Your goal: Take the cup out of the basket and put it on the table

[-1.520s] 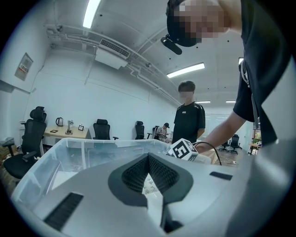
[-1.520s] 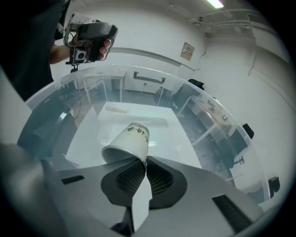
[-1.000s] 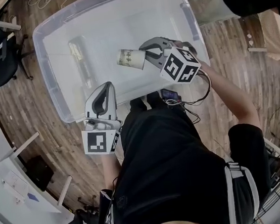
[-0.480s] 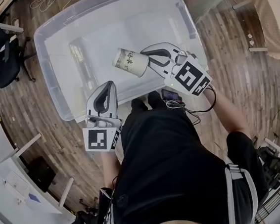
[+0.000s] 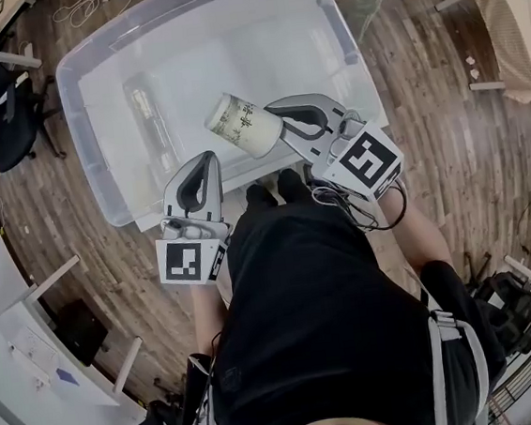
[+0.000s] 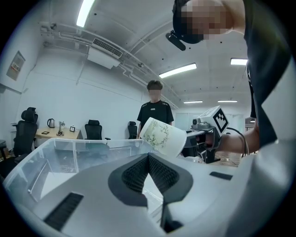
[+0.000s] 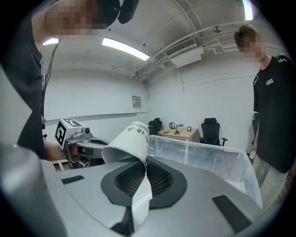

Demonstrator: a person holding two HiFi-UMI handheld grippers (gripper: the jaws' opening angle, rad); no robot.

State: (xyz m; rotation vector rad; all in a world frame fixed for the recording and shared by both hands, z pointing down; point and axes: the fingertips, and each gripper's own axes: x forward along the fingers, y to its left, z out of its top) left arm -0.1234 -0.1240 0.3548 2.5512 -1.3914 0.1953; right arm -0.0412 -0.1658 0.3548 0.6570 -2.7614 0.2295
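R gripper [image 5: 282,128] clamped on the cup's [image 5: 240,125] wall at the rim. Cup tilted, over the basket's [image 5: 83,132] near edge. L gripper [image 5: 207,158] jaws together, empty, by the same edge. Clear the rim w/o knocking it and turn the cup upright before setting down. The thin-wall pinch may slip.

Cup [image 5: 242,124], upper centre: white paper, matt, with a green leaf print.
Basket [image 5: 89,145]: translucent plastic, smooth, faintly glossy.
Floor [image 5: 49,215], left edge: brown wood planks, grained.
Left gripper [image 5: 209,156] and right gripper [image 5: 277,121]: grey matt plastic shells; pads [image 6: 136,175] black, finely ribbed.
Shirt [image 5: 315,324], lower centre: black cloth.
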